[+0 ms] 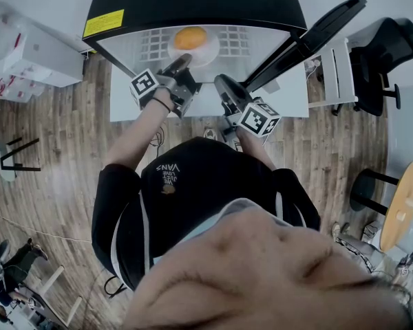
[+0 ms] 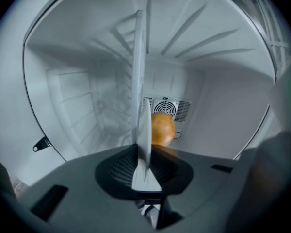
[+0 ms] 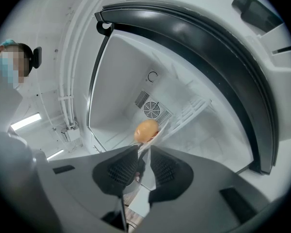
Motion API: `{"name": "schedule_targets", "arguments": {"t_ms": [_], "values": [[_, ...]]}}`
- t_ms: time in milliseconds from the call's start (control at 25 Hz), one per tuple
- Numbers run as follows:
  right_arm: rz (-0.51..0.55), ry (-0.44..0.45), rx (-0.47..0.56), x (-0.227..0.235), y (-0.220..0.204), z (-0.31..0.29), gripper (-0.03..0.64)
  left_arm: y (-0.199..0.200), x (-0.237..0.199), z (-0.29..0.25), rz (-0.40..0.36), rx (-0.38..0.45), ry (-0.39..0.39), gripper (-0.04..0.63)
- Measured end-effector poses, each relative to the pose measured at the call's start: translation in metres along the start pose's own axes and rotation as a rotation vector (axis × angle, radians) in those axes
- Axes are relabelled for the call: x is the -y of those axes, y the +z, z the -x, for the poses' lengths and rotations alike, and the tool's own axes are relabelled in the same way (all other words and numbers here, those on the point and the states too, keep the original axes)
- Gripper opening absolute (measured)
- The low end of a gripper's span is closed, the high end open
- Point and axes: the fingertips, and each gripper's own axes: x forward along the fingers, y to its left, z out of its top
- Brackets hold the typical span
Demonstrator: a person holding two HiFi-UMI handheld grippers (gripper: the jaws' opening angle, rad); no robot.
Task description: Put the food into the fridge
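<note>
The fridge (image 1: 193,2) stands open, and an orange (image 1: 191,38) lies on a white plate (image 1: 208,52) on its wire shelf (image 1: 151,43). My left gripper (image 1: 181,63) reaches in level and is shut on the plate's near rim (image 2: 144,171); this view shows the plate edge-on, with the orange (image 2: 161,128) behind it. My right gripper (image 1: 219,82) is at the rim further right. Its jaws are nearly together with the plate's edge (image 3: 160,132) running into the narrow gap, and the orange (image 3: 146,130) lies just beyond.
The fridge door (image 1: 310,40) hangs open to the right, close to my right arm. A fan grille (image 2: 166,107) sits on the fridge's back wall. An office chair (image 1: 382,53) stands at the right, a round table (image 1: 403,205) lower right, and storage boxes (image 1: 27,53) at the left.
</note>
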Motion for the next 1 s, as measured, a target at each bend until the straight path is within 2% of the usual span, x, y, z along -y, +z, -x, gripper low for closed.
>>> {"name": "schedule_targets", "arguments": {"t_ms": [320,560,680,800,1000], "values": [[0.007,0.005,-0.016,-0.002,-0.003,-0.003,0.071,-0.001,0.010,0.000,0.028,0.005,-0.050,0.103],[0.006,0.013,-0.021,-0.004,-0.003,-0.006,0.071,-0.006,0.001,0.001,0.059,-0.014,-0.031,0.160],[0.005,0.009,-0.019,-0.002,-0.003,-0.006,0.071,-0.008,-0.003,0.002,0.073,-0.019,-0.032,0.164],[0.003,0.005,-0.016,-0.001,-0.002,-0.005,0.071,-0.012,-0.001,0.005,0.037,-0.033,-0.047,0.170],[-0.001,0.003,-0.013,0.000,-0.001,-0.005,0.071,-0.016,0.002,0.015,-0.096,-0.037,-0.053,0.175]]}}
